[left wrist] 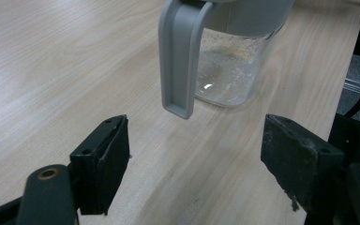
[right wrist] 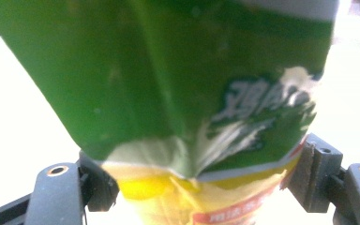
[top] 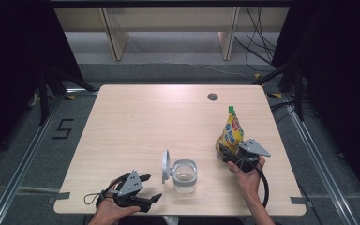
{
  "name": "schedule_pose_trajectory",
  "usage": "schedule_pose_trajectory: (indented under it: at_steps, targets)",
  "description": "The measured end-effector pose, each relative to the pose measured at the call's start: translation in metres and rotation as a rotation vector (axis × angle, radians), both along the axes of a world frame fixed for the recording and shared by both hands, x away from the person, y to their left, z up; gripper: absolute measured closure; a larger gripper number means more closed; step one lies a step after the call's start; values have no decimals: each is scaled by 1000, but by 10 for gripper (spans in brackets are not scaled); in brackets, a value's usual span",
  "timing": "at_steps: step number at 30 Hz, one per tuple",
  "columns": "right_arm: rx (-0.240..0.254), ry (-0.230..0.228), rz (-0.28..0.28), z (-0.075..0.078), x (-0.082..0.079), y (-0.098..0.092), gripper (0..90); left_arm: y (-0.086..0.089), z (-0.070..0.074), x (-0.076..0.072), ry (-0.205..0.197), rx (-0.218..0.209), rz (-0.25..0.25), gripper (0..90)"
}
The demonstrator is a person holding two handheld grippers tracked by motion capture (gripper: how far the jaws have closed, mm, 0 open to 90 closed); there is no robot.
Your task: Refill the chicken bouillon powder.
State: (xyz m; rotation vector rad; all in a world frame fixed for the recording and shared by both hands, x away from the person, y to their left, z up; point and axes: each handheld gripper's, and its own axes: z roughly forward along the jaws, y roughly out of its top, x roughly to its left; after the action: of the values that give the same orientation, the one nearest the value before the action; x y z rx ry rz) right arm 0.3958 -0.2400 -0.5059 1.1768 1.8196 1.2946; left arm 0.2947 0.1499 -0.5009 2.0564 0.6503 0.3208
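We hold our right tool (top: 228,153) around the pouch (top: 231,131), right of the jar (top: 185,176); whether its pads press is hidden. Our left tool (top: 145,187) gapes wide left of the jar, whose lid (top: 166,166) hangs open between them.

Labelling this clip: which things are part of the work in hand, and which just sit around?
In use: yellow-green spouted pouch between the right claw; clear glass jar with open grey lid; left claw.
Lying about: wooden shelf legs; floor cables.
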Motion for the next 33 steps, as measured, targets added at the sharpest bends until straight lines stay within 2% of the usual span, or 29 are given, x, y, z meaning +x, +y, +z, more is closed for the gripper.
schedule_pose_trajectory:
  at_steps: [1, 2, 3, 4, 5, 6, 7, 8, 9, 10, 11, 12, 13, 14, 15, 17, 18, 19, 20, 21, 22, 23, 24, 27, 30, 31, 32, 33]
  targets:
    - [2, 9, 24, 1, -1, -3, 273, 0, 0, 0, 0, -1, 2, 237]
    - [-32, -6, 82, 2, 2, -9, 274, 0, 0, 0, 1, -1, 3, 237]
    - [-28, 16, 112, 3, 1, -11, 274, 0, 0, 0, 2, 5, 3, 238]
    - [-23, 24, 123, 3, -1, -12, 275, 0, 0, 0, -7, 16, -4, 238]
    - [-7, 49, 141, 3, -2, -14, 274, 0, 0, 0, 2, 15, -8, 238]
    - [-1, 42, 166, 3, -1, -16, 274, -1, 0, 0, 0, 4, -3, 238]
    - [-10, 36, 192, 3, 1, -18, 274, 0, 1, 1, -24, 26, -16, 238]
    - [2, 44, 186, 3, 1, -19, 274, 0, 0, 1, -20, 26, -15, 238]
    - [-4, 26, 208, 2, 4, -22, 271, -1, 0, -1, -6, 19, 6, 238]
    - [2, 24, 186, 1, 3, -22, 266, -1, 0, 1, -23, 28, -10, 238]
    - [40, 21, 160, 0, 1, -20, 247, 0, 0, 2, -35, 31, -13, 238]
    - [45, -5, 139, -2, 2, -20, 223, -1, -1, 0, -12, 12, 11, 238]
    - [72, 23, 116, -3, -1, -17, 193, -1, -1, 0, -13, 7, 15, 238]
    - [75, 28, 96, -2, -1, -16, 160, -1, -2, 1, -13, 9, 12, 238]
    - [94, 39, 82, -1, -3, -15, 157, -1, -1, 1, -16, 15, 10, 238]
    - [145, 28, 18, -1, -6, -11, 152, -1, -1, 1, -1, 9, 5, 238]
    - [157, 23, 7, -1, -6, -10, 155, -1, -1, 1, 1, 11, 3, 238]
    - [168, 6, -28, -5, -7, -7, 154, 0, -1, 1, -4, 20, 1, 238]
    - [150, 7, -27, -7, -5, -7, 154, -1, -1, 0, 2, 11, 0, 237]
    - [188, 28, -30, -9, -6, -3, 139, -1, -1, 0, 0, 16, 2, 237]
    - [198, 23, -28, -10, -6, -1, 137, -1, -1, 0, -7, 20, 1, 237]
    - [161, -16, -23, -11, -3, -2, 156, -2, -1, 0, -2, 17, 2, 237]
    - [169, -11, -50, -10, -5, 1, 154, -2, -1, 0, 3, 14, 1, 237]
    - [134, -32, -40, -10, -4, 1, 156, -2, -1, 0, 5, 16, -8, 236]
    - [131, -39, -49, -11, -4, 2, 159, -2, -1, 0, 1, 26, -8, 237]
    - [112, -46, -53, -10, -3, 2, 163, -3, -2, 0, -6, 14, 0, 237]
    - [95, -54, -50, -11, -3, 1, 168, -3, -2, -1, -7, 19, 5, 237]
    - [94, -48, -46, -10, -3, 2, 174, -2, -1, 1, -27, 34, -19, 237]
